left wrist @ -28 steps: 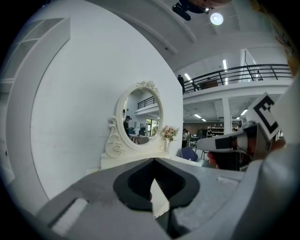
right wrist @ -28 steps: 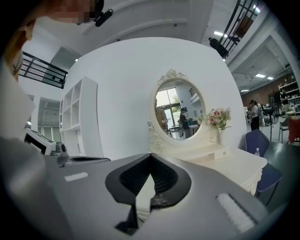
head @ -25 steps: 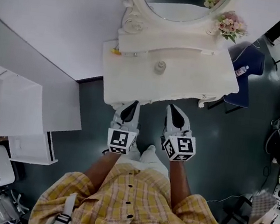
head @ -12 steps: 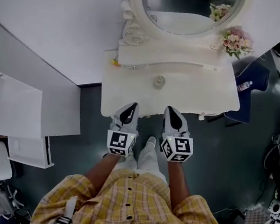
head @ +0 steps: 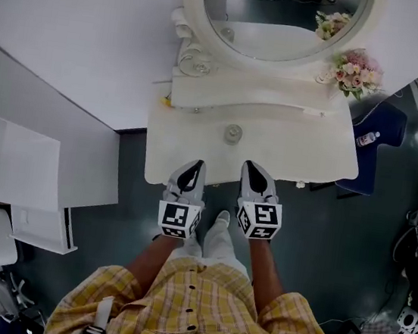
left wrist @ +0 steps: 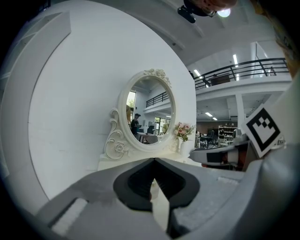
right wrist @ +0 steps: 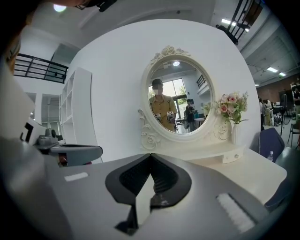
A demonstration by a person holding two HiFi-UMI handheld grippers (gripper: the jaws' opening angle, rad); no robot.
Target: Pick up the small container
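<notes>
White dressing table (head: 310,149) set against a white wall (head: 83,23), dark floor (head: 328,247) in front; oval mirror (head: 279,11) and pink flowers (head: 356,67) at the back. Head view: the small container (head: 232,133) stands upright and alone near the middle of the tabletop, untouched. The left gripper (head: 194,168) and right gripper (head: 251,171) are held side by side, both pointing at the table. A second ago their tips were only at the table's front edge. Now both reach over the front strip of the top. The gap to the container has narrowed markedly, though tips and container are still apart. The container lies ahead, roughly between the two lines of approach and a little nearer the right one. Left gripper view: jaws together, nothing between them; mirror and flowers ahead, the container not clearly made out past the jaws. Right gripper view: jaws likewise closed and empty, as they have been through the past second; bare tabletop to the right, container not visible. Assessment: this is the approach stage and no grasp has begun. Whichever gripper takes the container must first open its jaws.
</notes>
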